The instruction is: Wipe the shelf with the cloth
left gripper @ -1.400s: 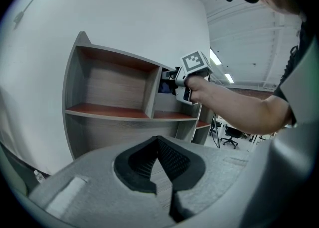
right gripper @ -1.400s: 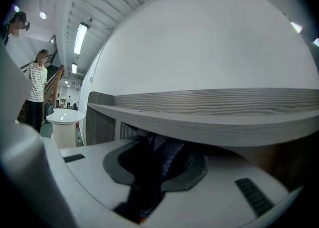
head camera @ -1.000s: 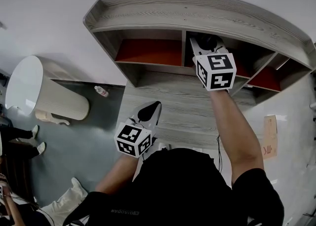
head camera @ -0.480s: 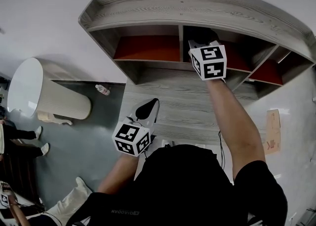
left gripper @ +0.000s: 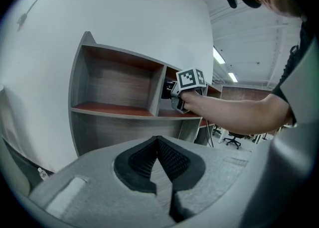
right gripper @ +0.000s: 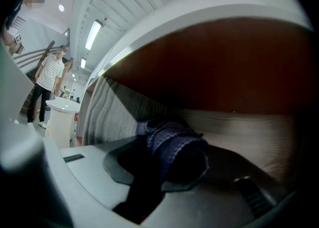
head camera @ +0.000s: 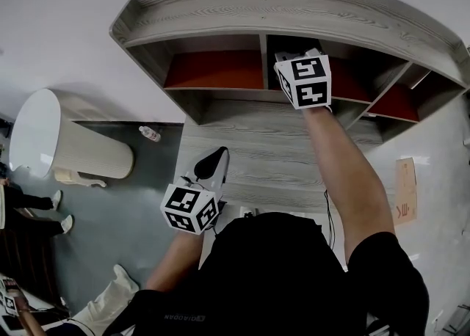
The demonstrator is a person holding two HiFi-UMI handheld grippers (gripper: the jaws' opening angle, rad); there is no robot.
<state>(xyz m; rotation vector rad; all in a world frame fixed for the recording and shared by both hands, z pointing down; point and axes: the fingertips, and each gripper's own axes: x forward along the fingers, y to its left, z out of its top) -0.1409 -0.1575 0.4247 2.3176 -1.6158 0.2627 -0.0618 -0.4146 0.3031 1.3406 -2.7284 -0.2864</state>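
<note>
The head view shows only the right claw's marker cube (head camera: 302, 81) at the mouth of the shelf's (head camera: 294, 12) middle compartment; the jaws are hidden inside. The right gripper view fills that in: the right claw (right gripper: 169, 167) is clamped on a bunched dark blue cloth (right gripper: 172, 145), close to the compartment's wood-grain and red surfaces, though I cannot tell whether the cloth touches them. In the left gripper view the left claw (left gripper: 159, 147) has its jaws together with nothing between them, pointing at the shelf from well below. Only the head view shows the bottle (head camera: 149, 133) on the floor beside a white drum (head camera: 66, 144).
</note>
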